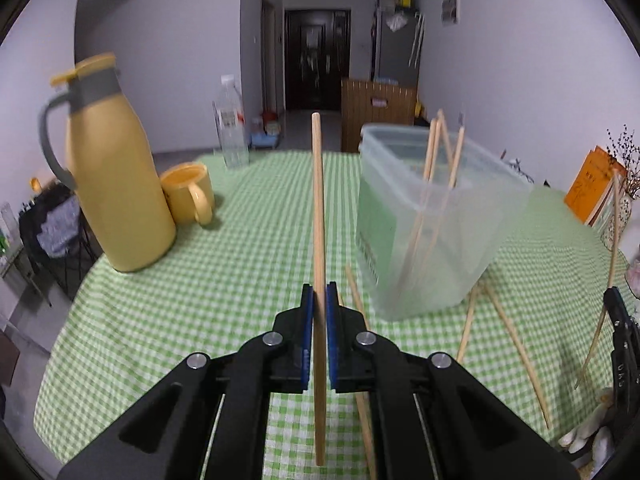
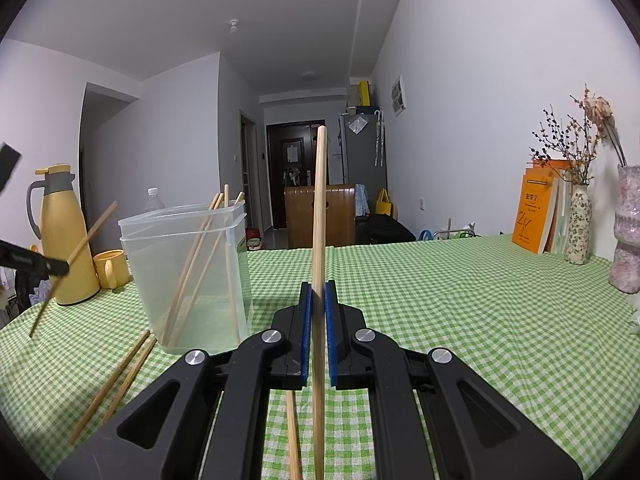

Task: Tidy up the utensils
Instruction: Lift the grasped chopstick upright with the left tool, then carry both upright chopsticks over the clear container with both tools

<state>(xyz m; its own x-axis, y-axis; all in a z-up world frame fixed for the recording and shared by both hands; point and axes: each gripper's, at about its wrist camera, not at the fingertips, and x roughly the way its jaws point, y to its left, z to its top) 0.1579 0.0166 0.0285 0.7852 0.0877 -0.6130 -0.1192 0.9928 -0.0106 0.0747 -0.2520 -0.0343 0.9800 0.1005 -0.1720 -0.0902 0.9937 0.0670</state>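
The left tongs are clamped tight, blue pads pressed against a thin wooden stick that stands nearly upright between them, and they tilt downward over the worktop. The right tongs are likewise closed on a stick of their own, held close to level. In the right wrist view the left tongs show at the far left edge, raised above the worktop.

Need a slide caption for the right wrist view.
Right gripper clamps a chopstick upright beside the clear container of chopsticks.
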